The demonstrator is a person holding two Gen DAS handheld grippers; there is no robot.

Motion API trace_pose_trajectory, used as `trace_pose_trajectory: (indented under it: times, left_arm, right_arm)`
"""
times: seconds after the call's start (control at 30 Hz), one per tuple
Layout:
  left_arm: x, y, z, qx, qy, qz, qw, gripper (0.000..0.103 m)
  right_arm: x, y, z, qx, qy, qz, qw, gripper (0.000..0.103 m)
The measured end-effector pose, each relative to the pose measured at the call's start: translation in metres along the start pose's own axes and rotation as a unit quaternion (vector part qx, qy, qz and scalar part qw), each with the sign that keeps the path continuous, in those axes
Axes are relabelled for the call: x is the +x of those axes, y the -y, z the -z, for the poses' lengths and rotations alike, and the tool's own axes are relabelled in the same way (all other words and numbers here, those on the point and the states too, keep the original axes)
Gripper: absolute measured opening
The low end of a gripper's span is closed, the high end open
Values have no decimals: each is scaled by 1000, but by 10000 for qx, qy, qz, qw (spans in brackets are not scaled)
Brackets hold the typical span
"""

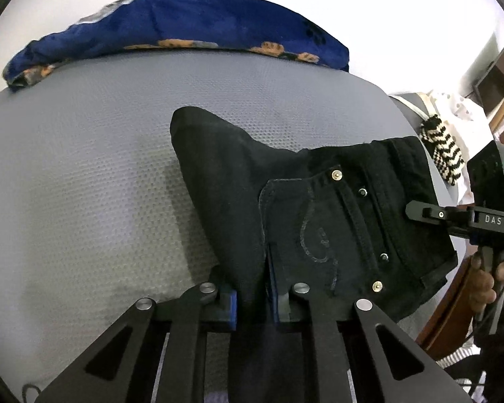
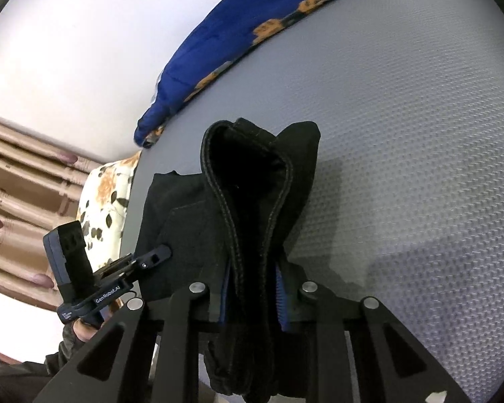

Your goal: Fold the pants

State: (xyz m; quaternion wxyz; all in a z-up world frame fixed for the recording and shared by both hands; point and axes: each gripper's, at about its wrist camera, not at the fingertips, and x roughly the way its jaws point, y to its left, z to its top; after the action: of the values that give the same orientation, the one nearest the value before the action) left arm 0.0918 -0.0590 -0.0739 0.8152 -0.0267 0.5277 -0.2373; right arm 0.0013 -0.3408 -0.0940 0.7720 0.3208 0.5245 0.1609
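Observation:
The black pants [image 1: 336, 208] hang bunched above the grey mattress [image 1: 84, 174], their pocket and metal rivets facing the left wrist camera. My left gripper [image 1: 252, 299] is shut on a fold of the black cloth, pinched between its blue pads. At the right edge of that view, my right gripper [image 1: 420, 210] grips the pants' far edge, with a hand on its handle. In the right wrist view, a thick stitched edge of the pants [image 2: 245, 181] loops up from between the pads of my right gripper [image 2: 252, 295], which is shut on it. The left gripper [image 2: 154, 258] holds the cloth at the left.
A blue blanket [image 1: 171, 27] with orange paw prints lies along the mattress's far edge by a white wall. A black-and-white striped knit piece [image 1: 443, 147] lies at the right. A floral pillow [image 2: 104, 194] and beige curtains [image 2: 23, 174] are beyond the mattress's left end.

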Motion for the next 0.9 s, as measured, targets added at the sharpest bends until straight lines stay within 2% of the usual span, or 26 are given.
trace_pose_trajectory:
  times: [0.4,0.9]
  left_arm:
    - [-29,-37,-14,-169,375,-202,9989,14]
    - [-23,-94,-76,-480,604,-362,9964,14]
  right_arm:
    - [44,-39,-22,-141,-176,-326,9992,20]
    - [93,-68,-92,-266,-315,-464,9981,20]
